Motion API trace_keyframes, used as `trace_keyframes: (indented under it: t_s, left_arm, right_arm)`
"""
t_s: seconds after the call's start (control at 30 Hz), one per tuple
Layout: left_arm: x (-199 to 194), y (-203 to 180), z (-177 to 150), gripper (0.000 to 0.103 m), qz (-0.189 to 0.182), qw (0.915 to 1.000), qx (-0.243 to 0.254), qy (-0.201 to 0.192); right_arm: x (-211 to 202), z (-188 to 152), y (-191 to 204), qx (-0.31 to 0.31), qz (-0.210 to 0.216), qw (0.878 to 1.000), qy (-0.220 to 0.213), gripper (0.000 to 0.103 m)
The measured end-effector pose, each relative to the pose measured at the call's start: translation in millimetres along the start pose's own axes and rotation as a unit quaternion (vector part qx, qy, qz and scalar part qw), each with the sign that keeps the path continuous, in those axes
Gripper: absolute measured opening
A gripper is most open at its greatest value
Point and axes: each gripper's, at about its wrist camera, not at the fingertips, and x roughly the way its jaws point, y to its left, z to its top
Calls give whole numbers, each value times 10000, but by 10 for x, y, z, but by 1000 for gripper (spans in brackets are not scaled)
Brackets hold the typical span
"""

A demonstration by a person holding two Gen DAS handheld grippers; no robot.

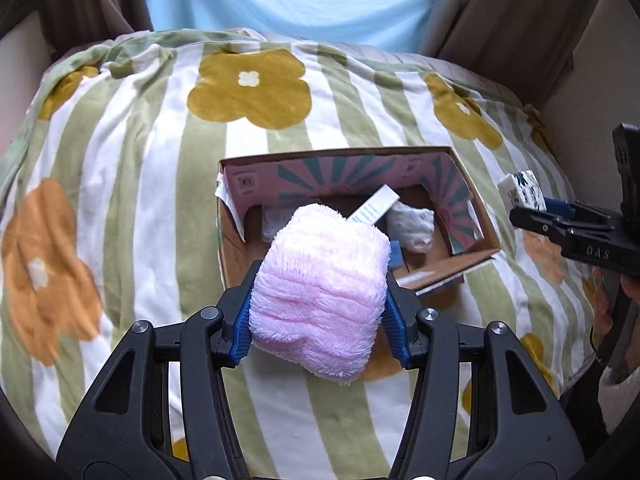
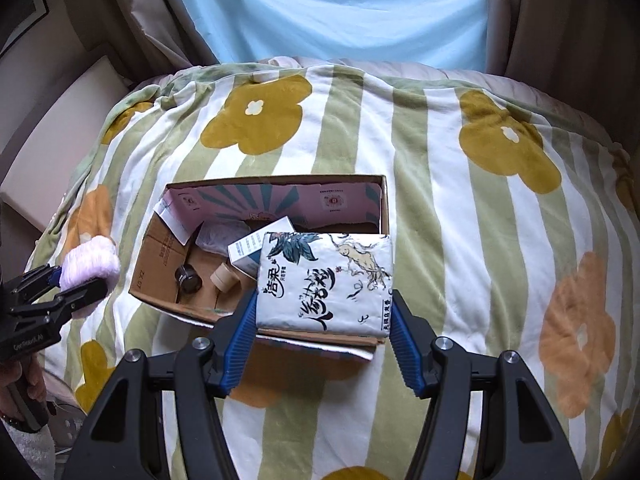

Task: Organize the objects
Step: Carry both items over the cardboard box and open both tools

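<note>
Surface: a bed covered by a plush blanket (image 2: 436, 216) with green and white stripes and large mustard and orange flowers; it bulges and wrinkles toward its far edge.
Room: behind the bed hangs a pale blue curtain (image 2: 332, 8) flanked by taupe drapes (image 2: 560, 20); a beige panelled wall or furniture side (image 2: 52, 128) runs along the left in the right wrist view.
Cardboard box (image 2: 160, 256): open-topped, lying on the blanket near the middle of the bed, its inner flaps printed in pink and teal rays.
Box contents: a white carton (image 2: 256, 246) leaning at a tilt, a crumpled white bag (image 1: 412, 224), a small dark jar (image 2: 188, 280) and a beige tape roll (image 2: 222, 280) on the box floor.
Left hand-held gripper (image 1: 318, 320): its blue pads pinch a folded pink fluffy towel (image 1: 320, 296) from both sides, held above the blanket just in front of the box's near wall.
Right hand-held gripper (image 2: 324, 340): its blue pads press against the two sides of a white tissue pack (image 2: 326, 280) printed with black calligraphy and leaves, held over the near right part of the box.
Relation: the two hand-held grippers sit on opposite sides of the box, well apart; each is visible at the edge of the other's view, with the person's fingers (image 2: 24, 384) wrapped around the left handle.
Tissue pack attitude: roughly flat, printed face toward the camera.
</note>
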Motion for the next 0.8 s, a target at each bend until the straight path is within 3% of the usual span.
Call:
trace_keyframes:
  t_s: [0.3,0.53,0.8]
  left_arm:
    - [606,139,418,50,207,9997,-12,120]
    - [974,183,410,50,160,9993,-147,295]
    - [1051,209,433,50,251,9989,-96,381]
  right_arm:
    - [546,220,108,137,-40,9996,223,58]
    - [814,252,67,312,-100,9986,407,58]
    - [865,300,84,273,-132,9988,387,58]
